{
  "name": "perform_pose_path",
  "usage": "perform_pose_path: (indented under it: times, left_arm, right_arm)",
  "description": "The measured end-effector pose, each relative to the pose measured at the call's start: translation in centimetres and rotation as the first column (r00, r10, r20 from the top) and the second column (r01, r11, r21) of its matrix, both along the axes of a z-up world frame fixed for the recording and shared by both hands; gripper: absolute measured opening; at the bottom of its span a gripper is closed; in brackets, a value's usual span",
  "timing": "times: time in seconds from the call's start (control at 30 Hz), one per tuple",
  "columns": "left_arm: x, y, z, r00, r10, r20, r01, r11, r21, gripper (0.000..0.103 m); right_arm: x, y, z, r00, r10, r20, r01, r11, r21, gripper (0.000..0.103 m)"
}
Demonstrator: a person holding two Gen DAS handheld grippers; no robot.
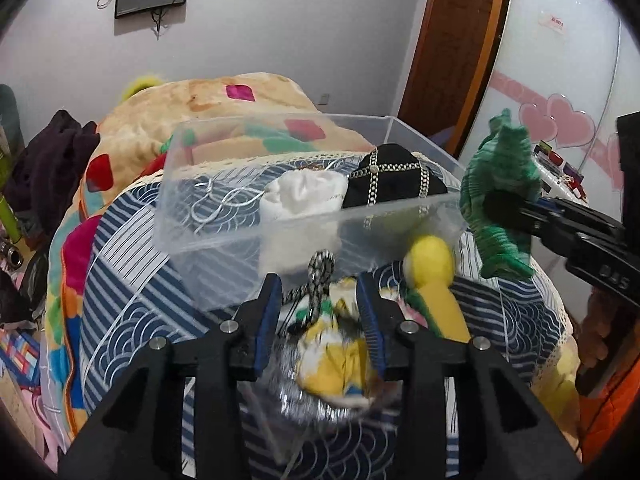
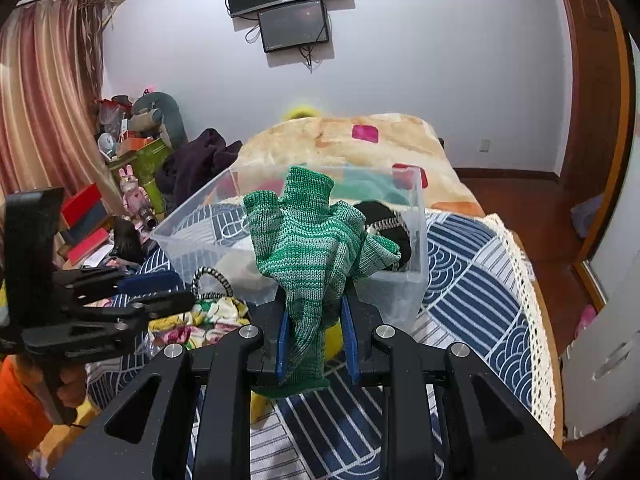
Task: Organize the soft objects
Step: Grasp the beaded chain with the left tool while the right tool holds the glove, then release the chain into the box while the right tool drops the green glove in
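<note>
A clear plastic bin (image 1: 224,236) (image 2: 412,280) sits on the blue patterned bedspread. It holds a white cloth (image 1: 304,194) and a black pouch with studded trim (image 1: 394,182). My right gripper (image 2: 314,320) is shut on a green knit glove (image 2: 308,240) and holds it up at the bin's near right corner; the glove also shows in the left wrist view (image 1: 498,196). My left gripper (image 1: 320,300) is open, with a yellow floral pouch (image 1: 336,356) and its black-and-white cord (image 1: 318,280) between the fingers. A yellow plush toy (image 1: 434,284) lies beside it.
A patchwork blanket (image 1: 208,120) is heaped behind the bin. Dark clothing (image 2: 196,164) and clutter lie to the left of the bed. A wardrobe with pink hearts (image 1: 560,120) stands to the right. The bedspread's lace edge (image 2: 524,280) runs along the right side.
</note>
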State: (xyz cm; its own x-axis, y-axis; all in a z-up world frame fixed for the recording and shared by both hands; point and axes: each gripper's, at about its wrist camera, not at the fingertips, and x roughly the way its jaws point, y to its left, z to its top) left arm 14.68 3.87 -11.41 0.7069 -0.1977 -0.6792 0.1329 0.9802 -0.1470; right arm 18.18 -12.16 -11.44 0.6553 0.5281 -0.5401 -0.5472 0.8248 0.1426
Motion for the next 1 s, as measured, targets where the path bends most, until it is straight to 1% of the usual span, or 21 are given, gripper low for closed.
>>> perform_pose_path:
  times: [0.03,0.07,0.1,0.17,0.23,0.3,0.43,0.67,0.87,1.0]
  left_arm:
    - [0.4,0.0,0.0,1.000,0.002,0.002,-0.002,1.000,0.000,0.037]
    - [0.6,-0.1,0.0,1.000,0.002,0.005,-0.002,1.000,0.001,0.030]
    - [0.9,-0.1,-0.1,1.000,-0.003,0.002,0.003,1.000,0.001,0.021]
    - [1.1,-0.2,-0.2,1.000,-0.011,-0.003,0.011,1.000,-0.003,0.011]
    - [1.1,-0.2,-0.2,1.000,-0.014,-0.002,0.014,1.000,0.006,0.008]
    - [0.8,-0.1,-0.1,1.000,-0.009,0.009,0.009,1.000,0.020,0.006]
    - [0.1,0.4,1.0,0.999,-0.004,0.036,0.004,1.000,0.000,0.006]
    - [-0.9,0.9,4.4,0.993,0.001,0.119,0.001,1.000,-0.019,0.006]
    - [-0.2,1.5,7.2,0.984,0.016,0.176,-0.011,0.999,-0.033,0.006]
    - [0.5,2.1,8.2,0.978,0.037,0.204,-0.028,0.998,-0.048,0.006]
  right_arm:
    - [0.1,0.0,0.2,1.000,0.000,0.006,0.000,1.000,0.001,0.020]
    - [0.1,0.0,0.4,1.000,-0.001,0.013,0.001,1.000,0.003,0.020]
    - [0.3,0.0,0.6,1.000,-0.003,0.019,0.003,1.000,0.005,0.021]
    - [0.6,0.1,1.0,1.000,-0.005,0.030,0.005,1.000,0.009,0.021]
    - [0.8,0.2,1.4,0.999,-0.006,0.040,0.006,1.000,0.012,0.020]
    - [1.0,0.3,1.6,0.999,-0.007,0.050,0.007,1.000,0.013,0.021]
    - [1.5,0.8,2.2,0.998,-0.007,0.069,0.006,1.000,0.011,0.020]
    - [2.6,1.8,3.3,0.995,-0.010,0.098,0.009,1.000,0.017,0.020]
    - [3.3,3.1,3.3,0.995,-0.003,0.102,0.003,1.000,0.006,0.020]
    - [3.9,3.7,2.8,0.996,0.000,0.092,0.001,1.000,-0.004,0.020]
